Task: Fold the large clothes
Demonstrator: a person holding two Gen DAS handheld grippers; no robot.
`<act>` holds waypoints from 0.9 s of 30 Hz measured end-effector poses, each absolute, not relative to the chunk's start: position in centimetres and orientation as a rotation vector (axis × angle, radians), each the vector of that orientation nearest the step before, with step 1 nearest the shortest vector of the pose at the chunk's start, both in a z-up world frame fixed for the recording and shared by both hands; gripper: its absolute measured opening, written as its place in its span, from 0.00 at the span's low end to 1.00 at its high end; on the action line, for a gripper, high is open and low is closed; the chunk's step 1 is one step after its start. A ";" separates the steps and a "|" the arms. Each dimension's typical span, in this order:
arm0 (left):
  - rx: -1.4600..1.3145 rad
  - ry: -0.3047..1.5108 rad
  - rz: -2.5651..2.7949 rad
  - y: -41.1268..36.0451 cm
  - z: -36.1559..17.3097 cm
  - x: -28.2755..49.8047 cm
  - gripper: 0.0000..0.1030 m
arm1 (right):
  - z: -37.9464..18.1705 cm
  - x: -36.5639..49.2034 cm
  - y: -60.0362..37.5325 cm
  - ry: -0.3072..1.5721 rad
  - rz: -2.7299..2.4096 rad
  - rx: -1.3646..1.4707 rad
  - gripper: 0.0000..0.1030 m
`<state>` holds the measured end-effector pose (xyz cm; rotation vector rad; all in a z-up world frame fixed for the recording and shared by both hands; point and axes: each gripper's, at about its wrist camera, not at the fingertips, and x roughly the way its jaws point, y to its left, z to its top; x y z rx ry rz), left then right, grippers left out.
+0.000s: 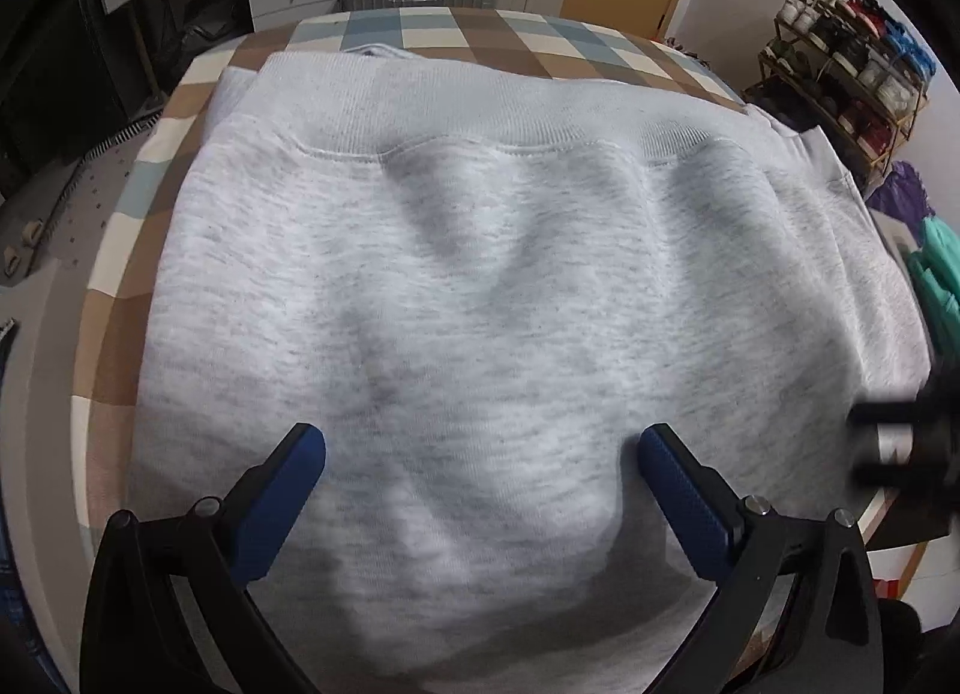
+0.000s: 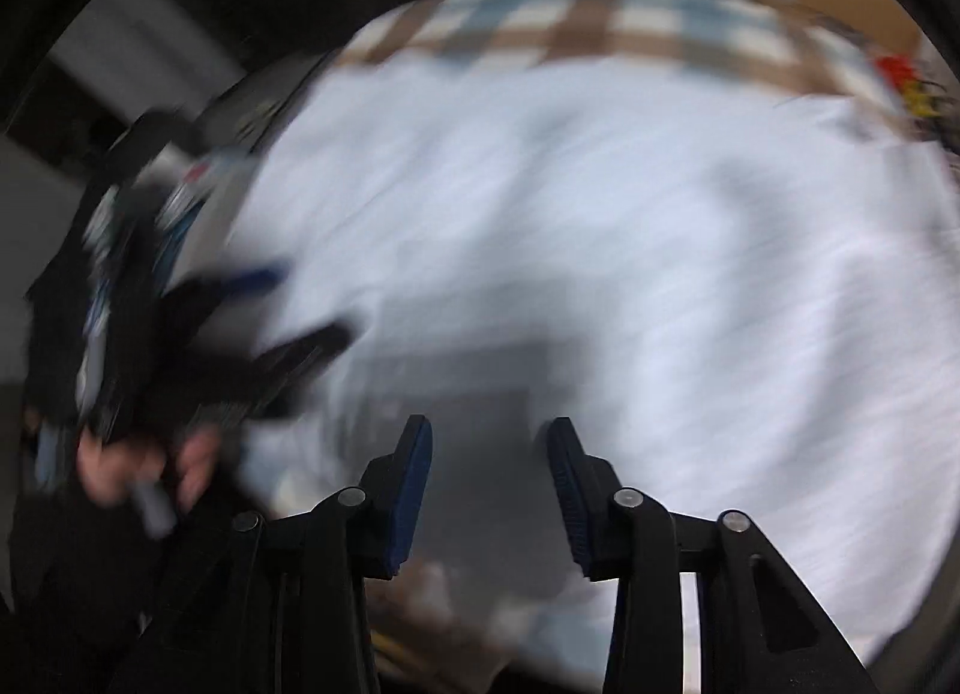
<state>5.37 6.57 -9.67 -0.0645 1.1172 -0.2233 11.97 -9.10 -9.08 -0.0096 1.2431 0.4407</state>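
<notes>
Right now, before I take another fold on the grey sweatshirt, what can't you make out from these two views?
- Right wrist view: motion blur smears the sweatshirt; its edges and folds are unreadable.
- Left gripper in that view: blurred, so its jaws can't be judged there.
- Left wrist view: the right gripper is a blurred shape cut by the frame edge.
- Sweatshirt's near edge: hidden below the left gripper's jaws.
- Sleeves: none visible in either view.

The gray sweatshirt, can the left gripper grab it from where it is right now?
Probably yes. The left gripper is open, its blue fingers spread right over the gray sweatshirt lying on the checkered cloth. Nothing sits between them; it looks free to pinch the fabric.
</notes>
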 end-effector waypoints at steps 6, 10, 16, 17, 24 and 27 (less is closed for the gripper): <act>-0.168 1.079 -0.322 8.7 -7.2 2.5 0.98 | -12.8 11.6 -6.4 1.225 0.344 -0.135 0.38; 0.001 1.083 -0.312 8.4 -8.0 1.1 0.98 | -12.6 11.7 -7.7 1.209 0.356 -0.056 0.38; 0.031 1.167 -0.296 8.6 -10.3 1.6 0.99 | -9.5 10.5 -6.8 1.158 0.397 0.010 0.37; 0.019 1.169 -0.293 8.8 -10.4 1.9 0.99 | -9.6 10.4 -5.9 1.163 0.422 -0.004 0.36; -0.468 1.099 -0.388 15.3 -8.0 3.2 0.98 | -13.2 9.3 -4.6 1.085 0.361 0.087 0.40; -0.551 1.012 -0.403 16.2 -5.7 4.9 0.98 | -13.6 8.2 -6.2 0.993 0.406 0.203 0.42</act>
